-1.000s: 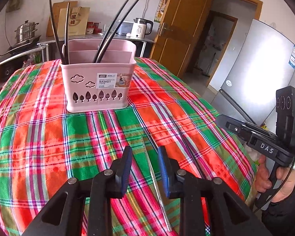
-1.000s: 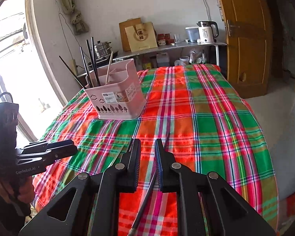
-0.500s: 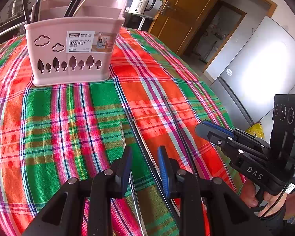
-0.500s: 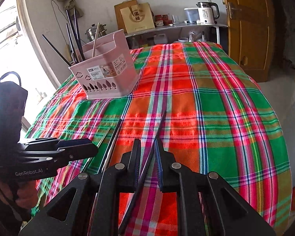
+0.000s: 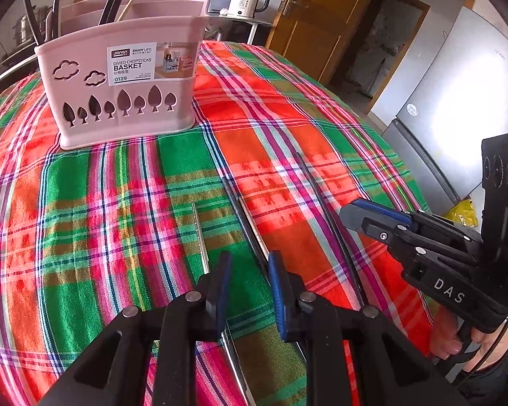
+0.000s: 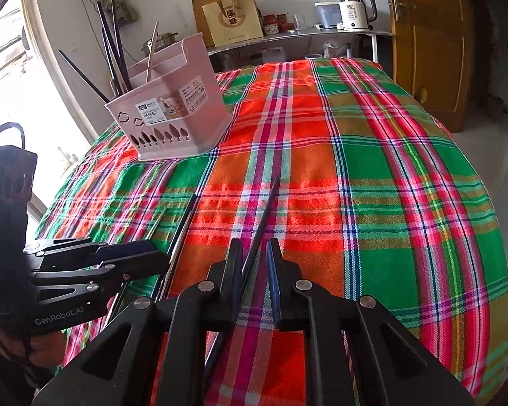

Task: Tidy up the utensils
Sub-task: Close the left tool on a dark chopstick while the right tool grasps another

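Observation:
A pink chopstick basket (image 5: 118, 101) (image 6: 172, 125) stands on the plaid tablecloth (image 6: 389, 186) and holds several dark chopsticks (image 6: 115, 57). Loose on the cloth lie a thin metal chopstick (image 5: 199, 237), a dark and silver pair (image 5: 244, 216) and a black chopstick (image 5: 321, 209) (image 6: 267, 209). My left gripper (image 5: 250, 267) hangs low over the pair; its jaws are closing, with one stick between them and a gap still showing. My right gripper (image 6: 254, 260) (image 5: 355, 213) straddles the black chopstick with narrow jaws, pads not pressing on it.
A kettle (image 6: 354, 10) and jars sit on a steel shelf behind the table. A wooden door (image 6: 430, 34) is at the back right, and a grey fridge (image 5: 457, 101) stands beside the table. The cloth drops off at the table's round edge.
Both grippers have come down toward the cloth and forward over the loose chopsticks. A stick now lies between each pair of fingers. The left jaws have narrowed a little.

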Demonstrator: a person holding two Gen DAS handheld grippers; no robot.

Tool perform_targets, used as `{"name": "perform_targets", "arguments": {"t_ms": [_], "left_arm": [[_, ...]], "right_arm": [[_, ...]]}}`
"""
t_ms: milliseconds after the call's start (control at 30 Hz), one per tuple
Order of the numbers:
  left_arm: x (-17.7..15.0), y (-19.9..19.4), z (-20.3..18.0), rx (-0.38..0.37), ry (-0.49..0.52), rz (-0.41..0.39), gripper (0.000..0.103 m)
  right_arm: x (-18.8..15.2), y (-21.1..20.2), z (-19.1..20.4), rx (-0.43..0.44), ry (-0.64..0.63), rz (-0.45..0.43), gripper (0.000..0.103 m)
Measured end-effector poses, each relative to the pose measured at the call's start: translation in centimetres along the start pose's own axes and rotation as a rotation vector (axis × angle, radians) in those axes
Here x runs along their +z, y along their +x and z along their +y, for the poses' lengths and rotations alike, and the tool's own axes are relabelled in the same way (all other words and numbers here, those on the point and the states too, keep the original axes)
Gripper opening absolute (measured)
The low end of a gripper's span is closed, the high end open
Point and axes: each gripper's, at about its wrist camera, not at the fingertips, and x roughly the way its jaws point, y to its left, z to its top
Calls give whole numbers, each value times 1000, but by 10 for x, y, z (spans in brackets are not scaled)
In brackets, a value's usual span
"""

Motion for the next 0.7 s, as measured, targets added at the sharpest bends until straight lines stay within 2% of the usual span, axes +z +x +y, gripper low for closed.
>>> {"name": "perform_targets", "arguments": {"t_ms": [100, 433, 700], "left_arm": [[0, 1, 0, 22, 10, -9, 17], [11, 10, -3, 63, -33, 6, 17], [3, 10, -13, 124, 2, -29, 19]], "right_arm": [[0, 1, 1, 0, -1, 3, 15], [-1, 6, 1, -7, 8, 16, 15], [-2, 6, 0, -12, 11, 16, 15]]}}
